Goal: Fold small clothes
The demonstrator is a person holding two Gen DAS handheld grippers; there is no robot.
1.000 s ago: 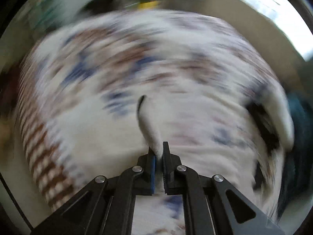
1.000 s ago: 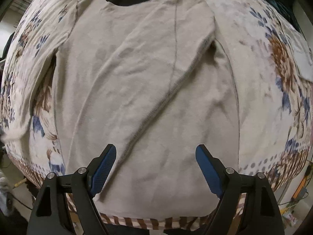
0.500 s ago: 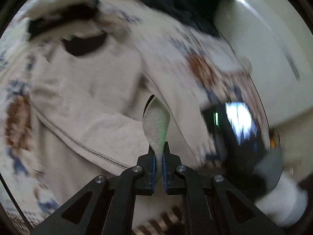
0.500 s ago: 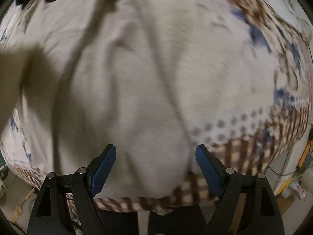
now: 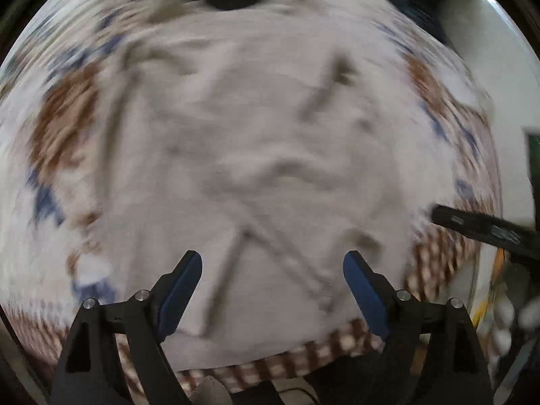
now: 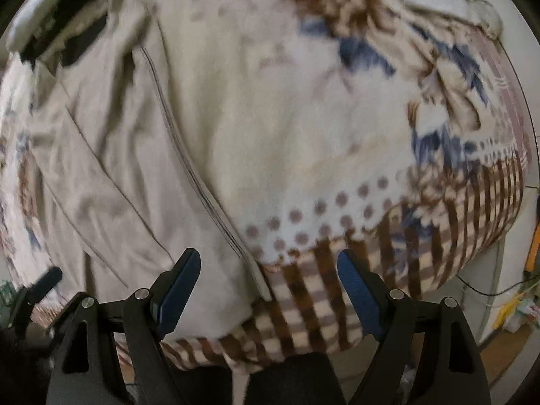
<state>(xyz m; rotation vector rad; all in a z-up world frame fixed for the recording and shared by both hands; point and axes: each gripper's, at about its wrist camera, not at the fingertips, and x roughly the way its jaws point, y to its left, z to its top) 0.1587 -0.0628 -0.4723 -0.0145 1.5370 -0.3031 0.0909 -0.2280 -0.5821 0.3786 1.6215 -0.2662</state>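
Note:
A beige long-sleeved top (image 5: 270, 155) lies flat on a floral blanket (image 5: 64, 125), with both sleeves folded in so they cross near its hem. My left gripper (image 5: 272, 281) is open and empty just above the hem, and its view is blurred. My right gripper (image 6: 268, 281) is open and empty over the top's right hem corner (image 6: 260, 280), at the blanket's near edge. The top (image 6: 111, 168) fills the left half of the right wrist view.
The blanket's brown checked border (image 6: 422, 236) hangs over the near edge. The other gripper's black body shows at the right of the left wrist view (image 5: 486, 229) and at the lower left of the right wrist view (image 6: 37, 290). Cables and clutter (image 6: 516, 300) lie on the floor at right.
My left gripper was shut on a sleeve, carried it across the top and has let it go; it is now open. My right gripper has moved right to the hem corner.

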